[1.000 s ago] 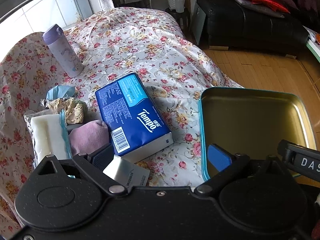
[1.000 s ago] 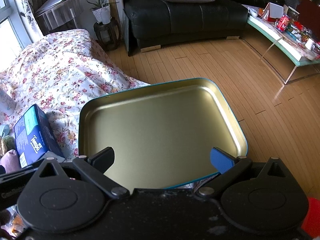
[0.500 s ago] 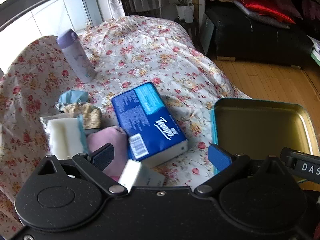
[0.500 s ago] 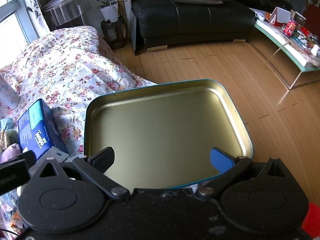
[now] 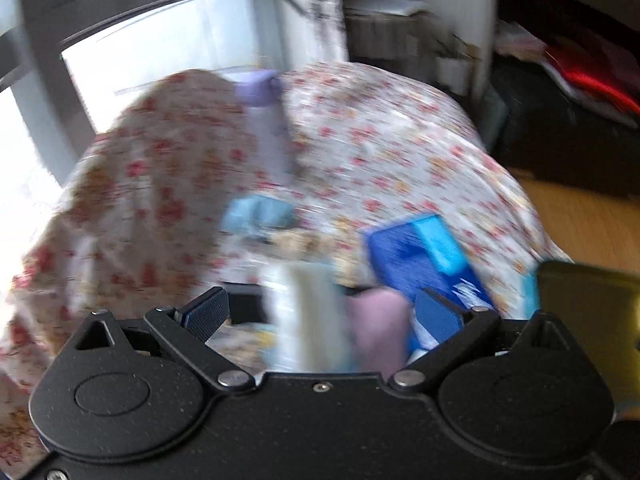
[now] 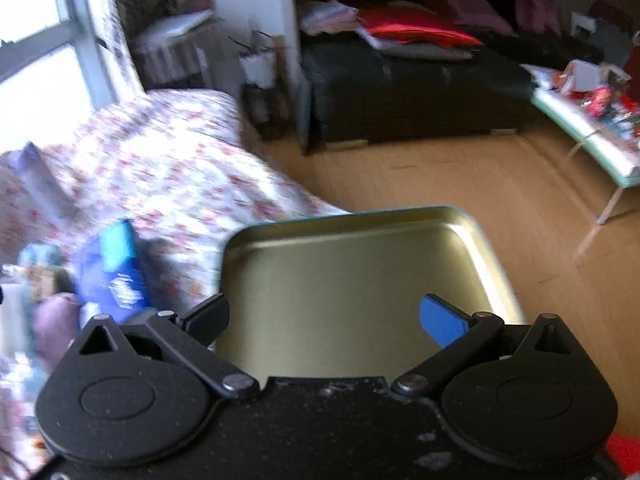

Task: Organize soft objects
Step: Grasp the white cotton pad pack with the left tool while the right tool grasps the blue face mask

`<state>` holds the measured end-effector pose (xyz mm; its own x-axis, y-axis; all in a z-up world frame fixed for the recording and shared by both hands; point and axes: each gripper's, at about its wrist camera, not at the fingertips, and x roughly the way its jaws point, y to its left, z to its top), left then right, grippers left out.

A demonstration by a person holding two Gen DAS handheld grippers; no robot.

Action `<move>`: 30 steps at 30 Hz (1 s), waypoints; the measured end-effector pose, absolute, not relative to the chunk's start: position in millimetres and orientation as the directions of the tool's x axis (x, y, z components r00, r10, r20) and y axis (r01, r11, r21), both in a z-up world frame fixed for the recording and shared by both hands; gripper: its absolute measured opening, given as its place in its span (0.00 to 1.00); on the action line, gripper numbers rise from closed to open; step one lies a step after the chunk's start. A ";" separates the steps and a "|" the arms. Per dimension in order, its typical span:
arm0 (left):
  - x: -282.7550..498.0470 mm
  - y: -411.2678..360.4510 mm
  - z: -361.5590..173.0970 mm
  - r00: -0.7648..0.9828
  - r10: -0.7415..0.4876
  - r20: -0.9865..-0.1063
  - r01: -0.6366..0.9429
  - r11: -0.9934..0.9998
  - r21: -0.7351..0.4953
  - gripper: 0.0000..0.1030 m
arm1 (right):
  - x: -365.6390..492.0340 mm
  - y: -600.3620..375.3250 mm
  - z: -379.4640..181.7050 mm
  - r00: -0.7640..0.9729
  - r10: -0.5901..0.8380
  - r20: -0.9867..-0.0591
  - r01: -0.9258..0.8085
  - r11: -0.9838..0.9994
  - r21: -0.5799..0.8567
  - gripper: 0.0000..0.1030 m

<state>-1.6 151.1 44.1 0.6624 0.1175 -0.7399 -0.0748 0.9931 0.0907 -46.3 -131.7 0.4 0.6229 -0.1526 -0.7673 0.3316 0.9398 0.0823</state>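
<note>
Both views are motion-blurred. My left gripper (image 5: pixel 322 314) is open and empty above a white sponge pack (image 5: pixel 308 300) and a pink cloth (image 5: pixel 378 320) lying on the floral tablecloth (image 5: pixel 360 136). A blue Tempo tissue pack (image 5: pixel 420 252) lies to their right, a light blue cloth (image 5: pixel 256 214) behind them. My right gripper (image 6: pixel 324 318) is open and empty over the gold tin tray (image 6: pixel 352 264). The tissue pack (image 6: pixel 116 268) and the pink cloth (image 6: pixel 56 328) show at the left of the right wrist view.
A purple bottle (image 5: pixel 266 120) stands at the back of the table. The tray's edge (image 5: pixel 584 292) shows at the right of the left wrist view. A black sofa (image 6: pixel 400 92) and a glass coffee table (image 6: pixel 592 128) stand across the wooden floor (image 6: pixel 440 184).
My left gripper has swung left and now hangs over the sponge pack and pink cloth. My right gripper has drawn back a little from the tray. Both stay open.
</note>
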 end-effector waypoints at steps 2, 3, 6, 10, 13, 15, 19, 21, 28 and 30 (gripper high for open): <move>2.8 176.0 46.5 0.663 0.145 -0.735 -0.127 0.989 0.081 0.95 | -50.4 -127.2 0.9 0.645 -0.090 -0.759 0.305 0.941 0.147 0.98; 5.4 185.5 46.3 0.660 0.154 -0.736 -0.142 0.987 0.079 0.95 | -53.2 -122.2 1.4 0.654 -0.062 -0.754 0.283 0.944 0.167 0.96; 10.6 209.8 41.2 0.645 0.169 -0.746 -0.171 0.982 0.075 0.94 | -60.5 -102.5 3.0 0.674 0.021 -0.739 0.207 0.954 0.216 0.96; 11.5 225.3 28.7 0.625 0.134 -0.769 -0.142 0.988 0.056 0.94 | -68.4 -63.8 -2.9 0.645 0.163 -0.747 0.069 0.961 0.269 0.96; 4.8 229.6 17.5 0.615 0.106 -0.781 -0.102 0.993 0.054 0.94 | -71.1 -30.5 -12.3 0.607 0.209 -0.766 -0.017 0.968 0.251 0.96; 3.1 229.5 11.5 0.614 0.078 -0.786 -0.082 0.996 0.035 0.94 | -72.2 -9.5 -19.6 0.582 0.215 -0.784 -0.057 0.973 0.224 0.96; 0.8 222.0 8.7 0.612 -0.037 -0.790 -0.005 0.999 -0.051 0.94 | -73.7 18.2 -32.3 0.547 0.231 -0.805 -0.107 0.973 0.206 0.96; 0.3 215.4 9.2 0.619 -0.082 -0.781 0.031 0.996 -0.081 0.95 | -75.6 27.0 -35.8 0.531 0.247 -0.810 -0.134 0.969 0.207 0.97; 9.4 194.7 1.9 0.590 -0.138 -0.795 0.086 0.990 -0.109 0.96 | -82.7 59.0 -50.7 0.460 0.288 -0.840 -0.241 0.951 0.195 0.98; 14.2 190.0 -0.9 0.582 -0.153 -0.799 0.103 0.988 -0.114 0.96 | -81.1 65.9 -57.7 0.441 0.281 -0.852 -0.259 0.949 0.178 0.98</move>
<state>14.2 190.0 -0.9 0.5816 -0.1528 -0.7990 0.1031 0.9881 -0.1140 -81.1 65.9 -57.7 0.4411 0.2805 -0.8525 -0.2592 0.9492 0.1783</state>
